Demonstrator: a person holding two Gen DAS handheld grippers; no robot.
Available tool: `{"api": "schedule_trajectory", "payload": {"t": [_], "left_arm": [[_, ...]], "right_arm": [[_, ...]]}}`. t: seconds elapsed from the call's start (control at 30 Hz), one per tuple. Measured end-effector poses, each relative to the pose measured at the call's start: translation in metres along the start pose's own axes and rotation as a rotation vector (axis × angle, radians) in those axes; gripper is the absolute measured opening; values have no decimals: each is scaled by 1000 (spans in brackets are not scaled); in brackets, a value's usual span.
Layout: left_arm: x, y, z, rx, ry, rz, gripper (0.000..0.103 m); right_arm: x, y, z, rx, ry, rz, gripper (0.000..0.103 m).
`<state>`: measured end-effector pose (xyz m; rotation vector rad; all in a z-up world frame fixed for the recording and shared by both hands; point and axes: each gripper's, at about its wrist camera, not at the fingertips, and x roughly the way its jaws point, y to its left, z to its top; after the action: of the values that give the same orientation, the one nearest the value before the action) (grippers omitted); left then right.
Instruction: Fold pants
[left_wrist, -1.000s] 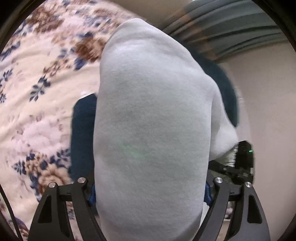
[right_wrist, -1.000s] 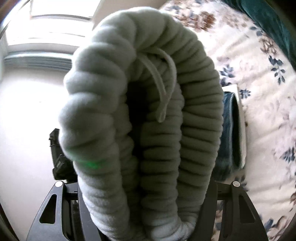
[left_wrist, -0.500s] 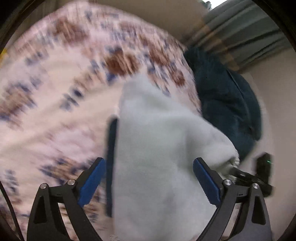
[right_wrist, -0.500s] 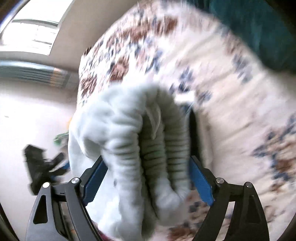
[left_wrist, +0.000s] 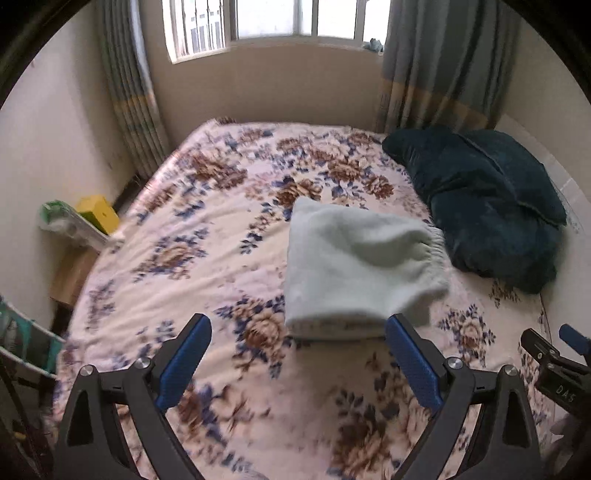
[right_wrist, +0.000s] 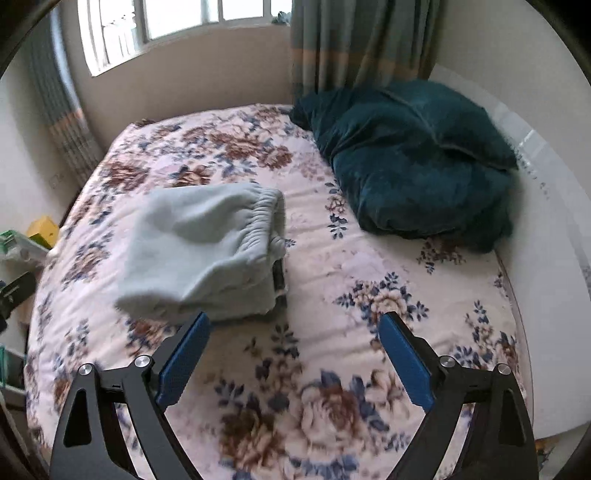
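Note:
The pale grey-green fleece pants (left_wrist: 354, 266) lie folded in a thick bundle on the floral bedspread (left_wrist: 192, 266), waistband toward the pillows. In the right wrist view the pants (right_wrist: 207, 254) lie to the left, waistband elastic showing, with something dark under the bundle's right edge. My left gripper (left_wrist: 299, 365) is open and empty, pulled back just short of the bundle's near edge. My right gripper (right_wrist: 295, 365) is open and empty, held above the bedspread (right_wrist: 332, 369) to the right of the bundle.
Dark teal pillows (left_wrist: 487, 206) sit at the bed's right side by the wall, also in the right wrist view (right_wrist: 413, 158). A yellow box (left_wrist: 98, 214) and clutter stand on a stand left of the bed. Curtains and a window are at the far end.
Both grippers opened and let go of the folded pants, then drew back from them. The pants now rest on the bed.

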<state>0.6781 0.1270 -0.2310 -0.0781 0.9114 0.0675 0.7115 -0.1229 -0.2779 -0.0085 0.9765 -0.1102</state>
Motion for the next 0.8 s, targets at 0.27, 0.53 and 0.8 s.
{"api": "schedule_trajectory", "payload": {"t": [0.27, 0.53, 0.8], "left_arm": [[-152, -21, -68, 59, -117, 41, 97], [-270, -8, -135, 8, -179, 59, 97], [-369, 8, -179, -10, -259, 70, 97]], "right_arm": [[-202, 2, -83, -56, -130, 54, 95], [-337, -13, -168, -78, -211, 107, 95], [-443, -27, -233, -64, -271, 134, 95]]}}
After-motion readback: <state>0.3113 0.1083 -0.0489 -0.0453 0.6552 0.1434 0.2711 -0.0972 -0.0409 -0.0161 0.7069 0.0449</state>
